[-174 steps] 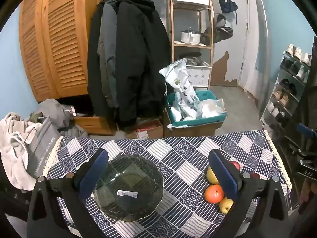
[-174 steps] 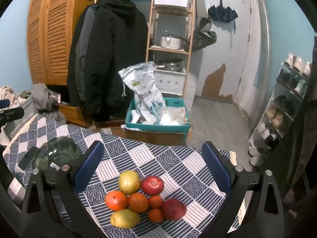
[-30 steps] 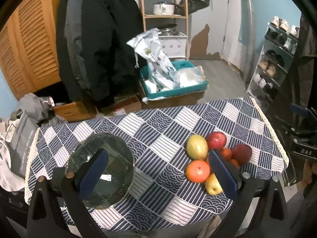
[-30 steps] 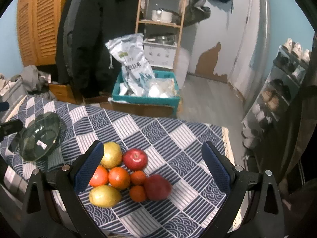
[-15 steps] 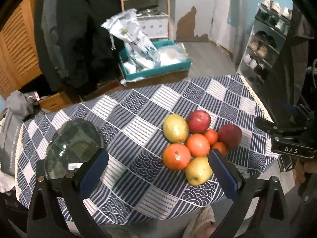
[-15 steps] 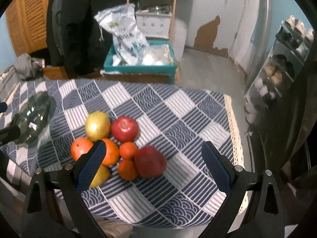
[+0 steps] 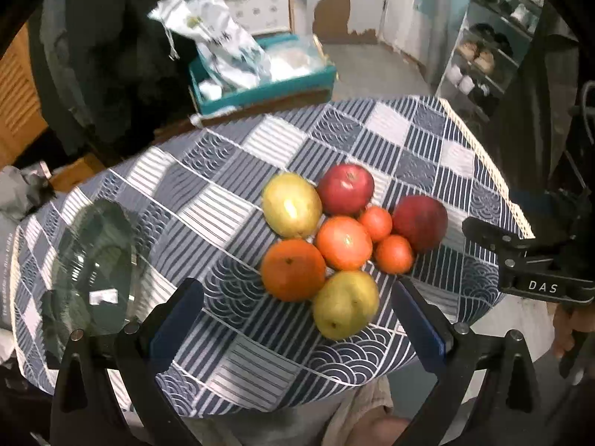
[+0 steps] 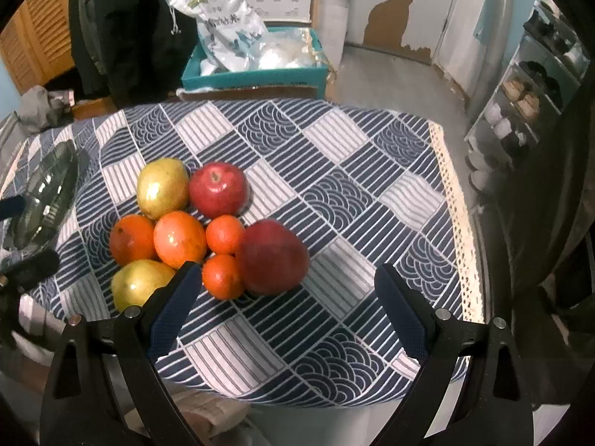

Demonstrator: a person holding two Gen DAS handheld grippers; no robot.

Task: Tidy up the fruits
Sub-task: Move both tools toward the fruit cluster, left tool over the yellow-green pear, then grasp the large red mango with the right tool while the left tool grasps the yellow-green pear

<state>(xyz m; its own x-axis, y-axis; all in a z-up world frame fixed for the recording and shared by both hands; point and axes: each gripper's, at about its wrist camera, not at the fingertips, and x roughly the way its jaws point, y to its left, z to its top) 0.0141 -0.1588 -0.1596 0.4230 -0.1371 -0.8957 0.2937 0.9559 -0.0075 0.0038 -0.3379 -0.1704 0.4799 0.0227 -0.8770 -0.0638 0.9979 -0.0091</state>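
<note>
Nothing sorted yet; eight-piece cluster of round red, orange and yellow fruits (image 7: 334,245) sitting bunched on blue-and-white patterned tablecloth (image 7: 230,171); clear glass bowl (image 7: 89,271) lying at 9 o'clock, apparently empty, though glare hiding detail; all fruit left to move. Cluster's long axis running 11 to 5 o'clock. Left gripper (image 7: 297,329) hovering, fingers spread wide, gripping nothing; right gripper (image 8: 286,312) likewise wide, unloaded.

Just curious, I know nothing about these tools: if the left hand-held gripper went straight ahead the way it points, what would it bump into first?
Probably the large orange, though depth is hard to judge.
</note>
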